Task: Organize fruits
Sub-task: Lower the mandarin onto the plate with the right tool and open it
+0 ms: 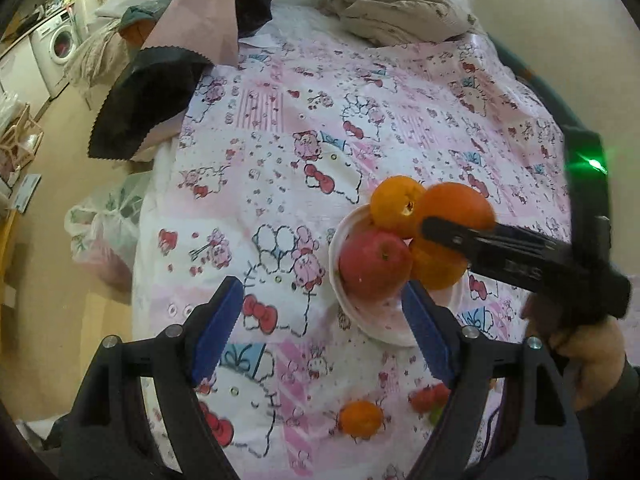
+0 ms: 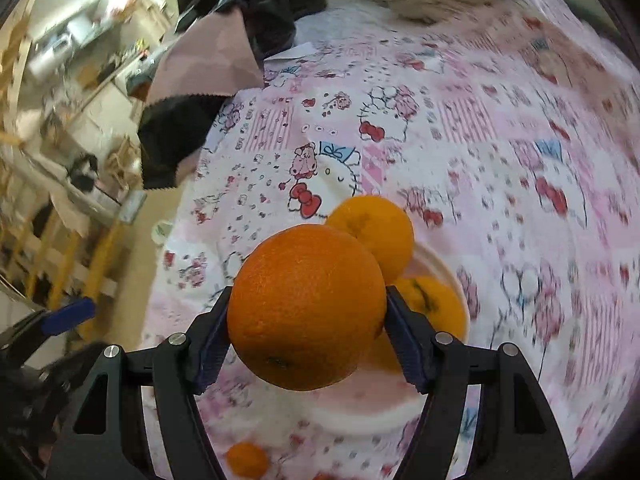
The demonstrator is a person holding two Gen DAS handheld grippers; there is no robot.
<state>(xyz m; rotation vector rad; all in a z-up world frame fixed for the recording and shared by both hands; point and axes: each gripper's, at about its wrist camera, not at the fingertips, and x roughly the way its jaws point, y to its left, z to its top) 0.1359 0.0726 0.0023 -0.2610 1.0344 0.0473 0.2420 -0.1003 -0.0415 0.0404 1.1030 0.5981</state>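
A white bowl (image 1: 384, 326) on the pink cartoon-print cloth holds a red apple (image 1: 374, 264) and oranges (image 1: 394, 204). My right gripper (image 2: 306, 330) is shut on a large orange (image 2: 306, 308) and holds it over the bowl (image 2: 452, 276); in the left wrist view that orange (image 1: 456, 204) sits above the pile, gripped by the black fingers (image 1: 452, 236). My left gripper (image 1: 320, 324) is open and empty, just left of and near the bowl. A small orange (image 1: 360, 418) and a small red fruit (image 1: 430, 396) lie on the cloth close to me.
Folded beige cloth (image 1: 400, 12) lies at the far end of the table. Black and pink fabric (image 1: 160, 92) hangs over the far left edge. A plastic bag (image 1: 104, 232) sits on the floor to the left. A washing machine (image 1: 56, 44) stands far left.
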